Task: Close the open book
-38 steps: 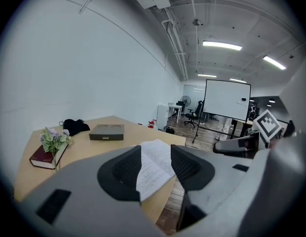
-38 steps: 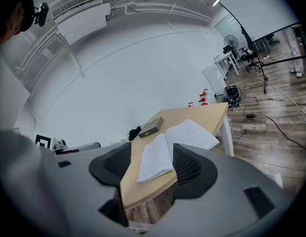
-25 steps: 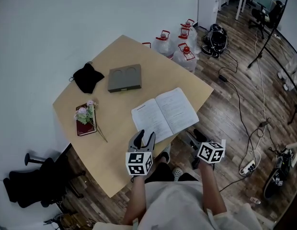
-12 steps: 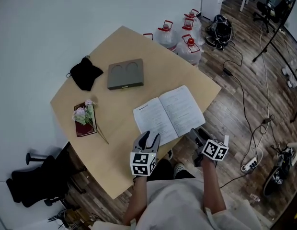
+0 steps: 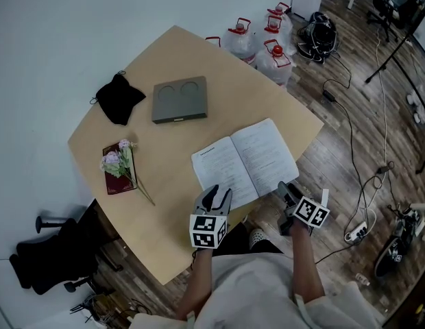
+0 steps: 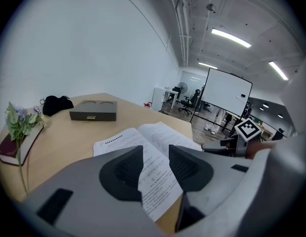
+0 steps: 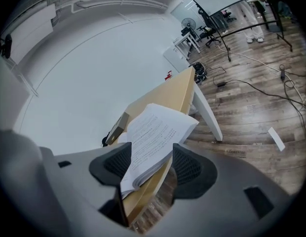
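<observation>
At centre frame, the open book (image 5: pixel 244 162) carries print too small to read. The left gripper (image 5: pixel 217 196), its jaws just narrowing, and the right gripper (image 5: pixel 286 189) both gape, gripping nothing.

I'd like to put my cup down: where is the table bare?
Bare: the stretch between the grey box and the open book, and the near corner below the flowers. Crowded: the book's near edge, by the left tongs and right tongs.
</observation>
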`<state>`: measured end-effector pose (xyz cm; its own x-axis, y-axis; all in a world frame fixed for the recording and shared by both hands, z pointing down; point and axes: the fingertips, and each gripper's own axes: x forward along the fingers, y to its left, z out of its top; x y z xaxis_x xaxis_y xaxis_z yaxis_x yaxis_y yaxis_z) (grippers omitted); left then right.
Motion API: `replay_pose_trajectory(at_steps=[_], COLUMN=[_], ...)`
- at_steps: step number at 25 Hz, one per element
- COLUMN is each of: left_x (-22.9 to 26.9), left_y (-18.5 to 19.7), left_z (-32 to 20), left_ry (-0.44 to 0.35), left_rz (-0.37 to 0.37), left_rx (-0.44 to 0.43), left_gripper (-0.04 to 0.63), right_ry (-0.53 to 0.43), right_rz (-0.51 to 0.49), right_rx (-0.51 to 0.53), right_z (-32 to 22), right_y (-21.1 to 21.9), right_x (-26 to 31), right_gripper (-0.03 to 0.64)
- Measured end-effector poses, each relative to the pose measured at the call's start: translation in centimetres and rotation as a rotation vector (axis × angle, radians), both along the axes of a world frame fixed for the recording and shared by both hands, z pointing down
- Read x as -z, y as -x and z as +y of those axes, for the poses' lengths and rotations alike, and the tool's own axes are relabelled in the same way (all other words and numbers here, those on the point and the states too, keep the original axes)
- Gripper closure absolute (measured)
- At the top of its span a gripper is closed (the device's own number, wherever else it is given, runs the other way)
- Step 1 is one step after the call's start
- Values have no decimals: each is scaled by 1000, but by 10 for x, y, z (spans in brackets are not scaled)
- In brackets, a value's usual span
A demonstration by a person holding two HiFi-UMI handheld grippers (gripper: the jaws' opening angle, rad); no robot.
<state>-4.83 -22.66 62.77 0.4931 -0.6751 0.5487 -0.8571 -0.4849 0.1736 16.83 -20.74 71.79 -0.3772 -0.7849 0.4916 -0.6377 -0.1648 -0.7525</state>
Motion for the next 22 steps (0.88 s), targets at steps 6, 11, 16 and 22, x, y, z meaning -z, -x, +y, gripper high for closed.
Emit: replay_pose_trajectory(at_steps=[6, 11, 16, 22], left_x=[-16, -27, -37, -44], left_y=[-3, -5, -3, 0], left_z=[-9, -16, -23, -23], left_ry=[31, 56, 74, 101], left_rz=[-2, -12, -41, -52], left_rx=[-8, -8, -16, -3], left_gripper=[425, 426, 426, 428], right_ry=[45, 87, 116, 58], right_rz=[-55, -77, -201, -336], right_rx=[-75, -129, -281, -304], right_z=[-9, -16, -20, -27], right_y=[-12, -22, -34, -31], right_x=[-24, -41, -61, -56], right_gripper=[345, 348, 370, 433])
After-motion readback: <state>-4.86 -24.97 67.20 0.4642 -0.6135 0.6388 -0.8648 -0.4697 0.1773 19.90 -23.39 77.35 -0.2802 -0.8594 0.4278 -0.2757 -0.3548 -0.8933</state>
